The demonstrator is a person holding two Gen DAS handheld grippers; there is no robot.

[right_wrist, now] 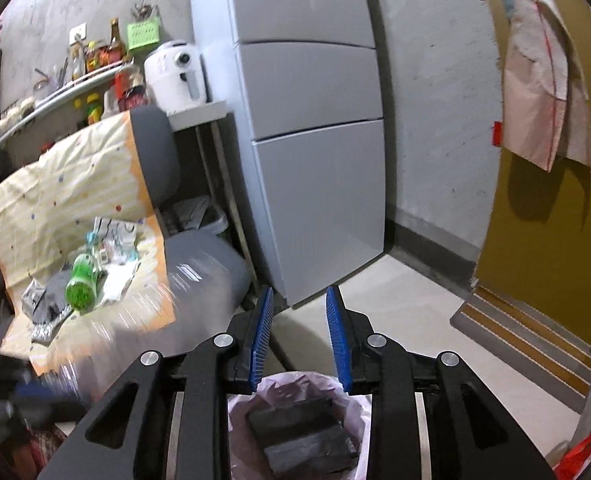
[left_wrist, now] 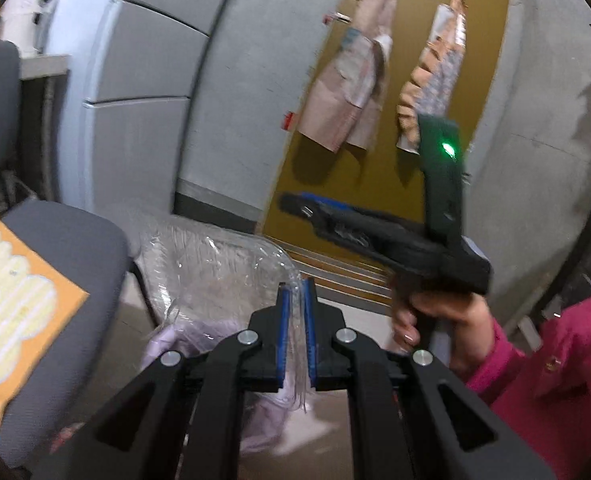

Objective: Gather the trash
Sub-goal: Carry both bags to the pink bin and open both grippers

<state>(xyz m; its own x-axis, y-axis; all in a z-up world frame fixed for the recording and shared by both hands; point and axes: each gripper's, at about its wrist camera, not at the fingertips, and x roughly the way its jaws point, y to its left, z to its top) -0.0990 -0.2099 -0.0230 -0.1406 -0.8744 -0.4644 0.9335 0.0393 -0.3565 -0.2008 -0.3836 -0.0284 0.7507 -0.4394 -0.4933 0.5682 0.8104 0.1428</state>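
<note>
From the left wrist camera, the left gripper (left_wrist: 295, 312) has its blue pads nearly together, pinched on the edge of a clear plastic container (left_wrist: 215, 268) that hangs out ahead of the fingers, blurred by motion, above a lilac-lined trash bin (left_wrist: 263, 412) seen only in part beneath the jaws. The right gripper (left_wrist: 315, 212) shows here from the side, held in a hand (left_wrist: 435, 320) with a pink sleeve; it appears to carry nothing. I judge the step in hand to be carrying this piece of trash to the bin; the next move calls for bringing the container squarely over the bin's mouth and then parting the pads so that it drops inside. From the right wrist camera, the right gripper (right_wrist: 300, 320) stands wide open with nothing between its pads, hovering directly over the trash bin (right_wrist: 359, 400), where a dark wrapped bundle (right_wrist: 301, 436) already lies. More trash waits on the cloth-covered chair (right_wrist: 199, 264): a green bottle (right_wrist: 81, 284) among wrappers (right_wrist: 117, 236).
</note>
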